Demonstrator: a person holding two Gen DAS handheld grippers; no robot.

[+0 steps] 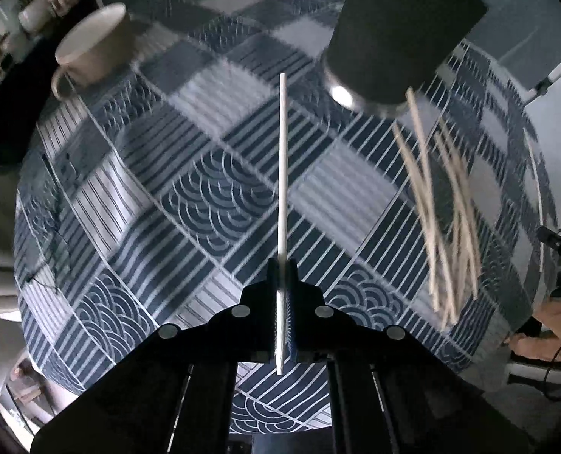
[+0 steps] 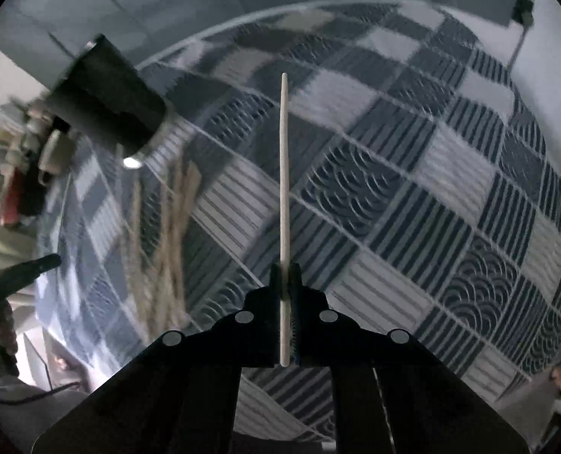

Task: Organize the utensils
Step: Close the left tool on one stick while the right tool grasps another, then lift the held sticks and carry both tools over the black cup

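Your left tongs (image 1: 282,276) pinch a white stick (image 1: 282,174); your right tongs (image 2: 285,278) pinch a pale chopstick (image 2: 284,189). Loose chopsticks (image 1: 445,212), dark cup (image 1: 397,34) on table (image 1: 212,196).

The table (image 1: 212,196) is round and is covered with a cloth (image 1: 337,185) in dark blue and white. The cloth has a patchwork of squares: some with stripes, some with wave arches, some plain. On the cloth stands a beige cup (image 1: 91,45) with a handle, near the far left edge in the left wrist view. A dark cylinder holder (image 1: 401,30) with a metal base stands near the far edge, to the right. Just in front of the holder lies a loose pile of wooden sticks (image 1: 447,219), crossing one another. In the right wrist view the holder (image 2: 106,98) and the sticks (image 2: 167,234) are blurred on the left side of the table (image 2: 450,189).
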